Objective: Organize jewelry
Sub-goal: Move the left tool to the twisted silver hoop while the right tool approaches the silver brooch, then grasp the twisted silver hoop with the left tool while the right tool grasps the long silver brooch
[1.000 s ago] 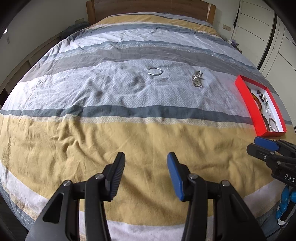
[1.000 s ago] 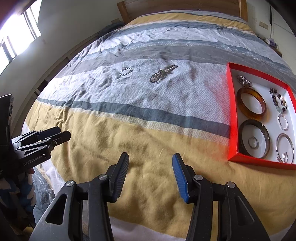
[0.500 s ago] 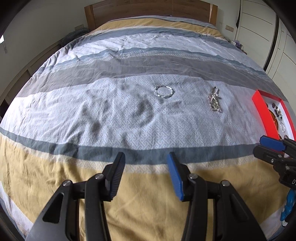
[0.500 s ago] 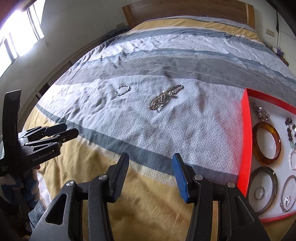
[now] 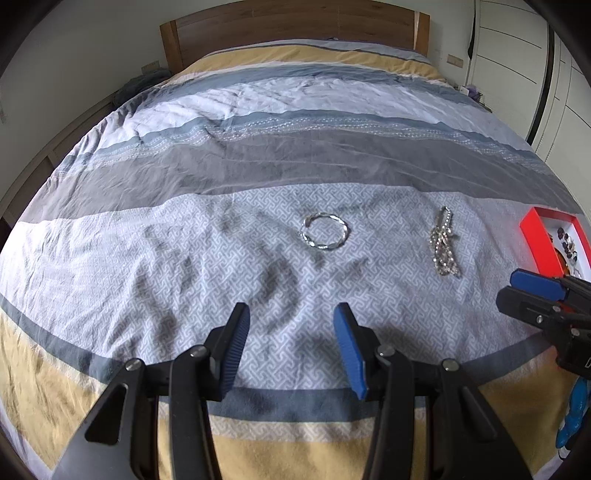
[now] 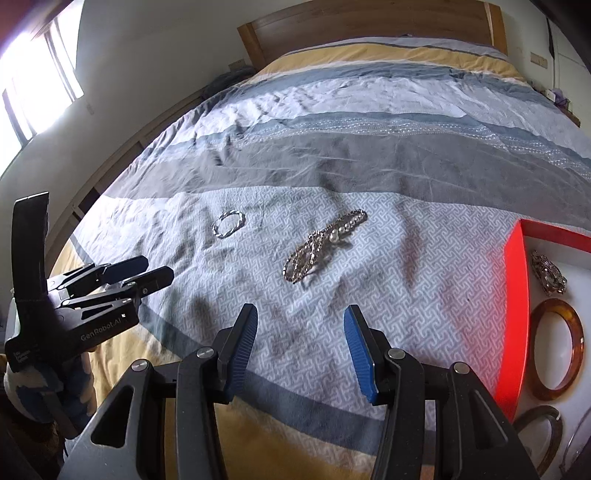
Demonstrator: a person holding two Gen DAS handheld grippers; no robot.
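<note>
A twisted silver bangle (image 5: 325,232) lies on the patterned grey band of the bedspread, ahead of my open, empty left gripper (image 5: 291,317). A silver and pearl chain necklace (image 5: 444,246) lies to its right. In the right wrist view the necklace (image 6: 321,245) lies ahead of my open, empty right gripper (image 6: 301,325), and the bangle (image 6: 229,223) is further left. The red tray (image 6: 515,295) at the right holds an amber bangle (image 6: 557,347), a dark bangle (image 6: 539,432) and a brooch (image 6: 548,277).
The striped bedspread (image 5: 258,155) covers the whole bed, with a wooden headboard (image 5: 295,26) at the far end. The left gripper (image 6: 110,284) shows at the left of the right wrist view. The right gripper (image 5: 543,299) shows at the right of the left wrist view.
Both grippers have moved forward over the bed, from the yellow band to the patterned grey band, closer to the bangle and necklace. Both stay open.
</note>
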